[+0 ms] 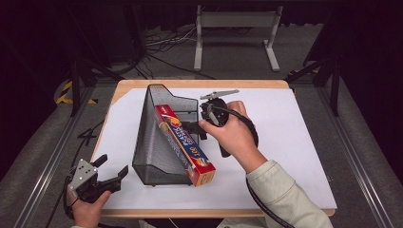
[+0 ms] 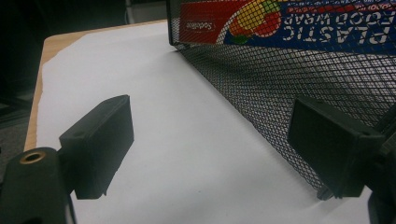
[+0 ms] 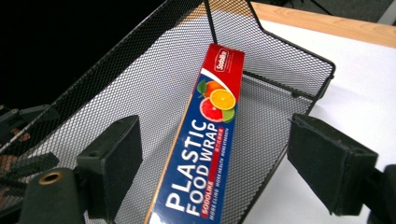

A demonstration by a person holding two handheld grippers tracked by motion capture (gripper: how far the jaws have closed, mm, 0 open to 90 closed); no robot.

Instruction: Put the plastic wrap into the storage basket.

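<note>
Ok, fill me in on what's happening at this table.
A person works with a hand-held gripper in each hand. The box of plastic food wrap lies slanted in the black mesh basket on the white sheet. The right hand-held gripper hovers open above the box, not gripping it. The left hand-held gripper waits open beside the basket.

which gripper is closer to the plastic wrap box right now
Right. The right gripper hovers open beside the plastic wrap box in the mesh holder; the left gripper sits open near the table's front-left corner.

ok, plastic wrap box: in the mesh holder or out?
In. The plastic wrap box lies slanted inside the mesh holder, its near end past the open front.
</note>
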